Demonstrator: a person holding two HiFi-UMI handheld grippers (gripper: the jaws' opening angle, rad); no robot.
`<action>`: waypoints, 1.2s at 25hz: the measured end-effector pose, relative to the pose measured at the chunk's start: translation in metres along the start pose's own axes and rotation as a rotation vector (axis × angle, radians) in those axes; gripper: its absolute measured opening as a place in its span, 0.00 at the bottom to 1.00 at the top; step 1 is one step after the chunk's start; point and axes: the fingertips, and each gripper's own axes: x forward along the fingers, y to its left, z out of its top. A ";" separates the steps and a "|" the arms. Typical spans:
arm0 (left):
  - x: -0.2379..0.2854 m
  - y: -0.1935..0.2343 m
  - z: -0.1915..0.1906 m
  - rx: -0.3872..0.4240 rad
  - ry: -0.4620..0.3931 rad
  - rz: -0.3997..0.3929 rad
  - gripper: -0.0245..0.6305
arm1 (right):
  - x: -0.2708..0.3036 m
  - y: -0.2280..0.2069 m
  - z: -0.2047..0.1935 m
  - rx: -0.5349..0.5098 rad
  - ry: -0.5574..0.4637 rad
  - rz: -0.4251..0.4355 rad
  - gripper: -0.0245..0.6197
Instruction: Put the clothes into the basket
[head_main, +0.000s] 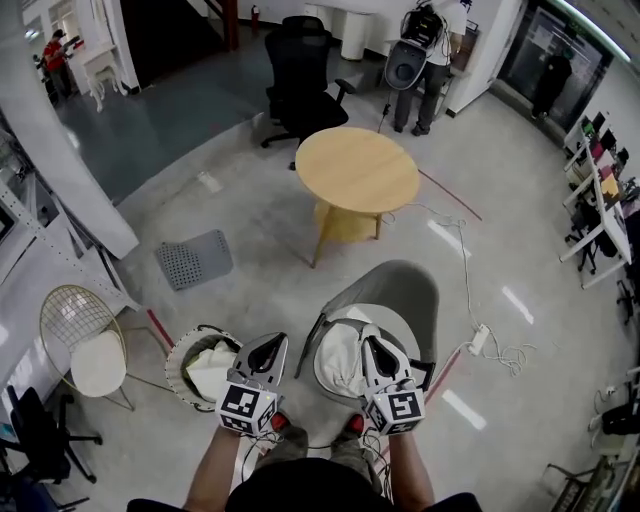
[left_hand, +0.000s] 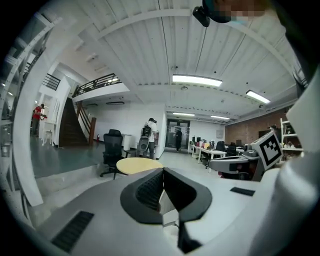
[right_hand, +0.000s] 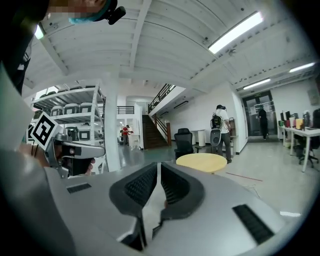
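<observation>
A round woven basket (head_main: 178, 352) stands on the floor at the lower left, with white cloth (head_main: 212, 370) inside it. More white clothes (head_main: 340, 362) lie on the seat of a grey chair (head_main: 400, 287). My left gripper (head_main: 274, 342) is held level between the basket and the chair, jaws shut with nothing in them. My right gripper (head_main: 368, 336) hovers over the chair's white clothes, shut and empty too. In the left gripper view the left gripper (left_hand: 163, 172) has its pads meeting at the tip. In the right gripper view the right gripper (right_hand: 158, 168) shows only a thin slit.
A round wooden table (head_main: 357, 168) stands beyond the grey chair, with a black office chair (head_main: 298, 80) behind it. A wire chair with a white cushion (head_main: 97, 362) is at the left, and a grey mat (head_main: 194, 258) lies on the floor. Cables (head_main: 492, 345) trail at the right.
</observation>
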 end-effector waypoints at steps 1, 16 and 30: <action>0.006 -0.006 -0.002 -0.002 0.007 -0.008 0.05 | -0.004 -0.009 -0.001 0.006 0.002 -0.015 0.11; 0.082 -0.059 -0.079 -0.037 0.177 -0.032 0.05 | -0.015 -0.096 -0.094 0.088 0.164 -0.052 0.11; 0.108 -0.074 -0.203 -0.106 0.361 -0.011 0.05 | -0.014 -0.118 -0.245 0.153 0.376 -0.005 0.11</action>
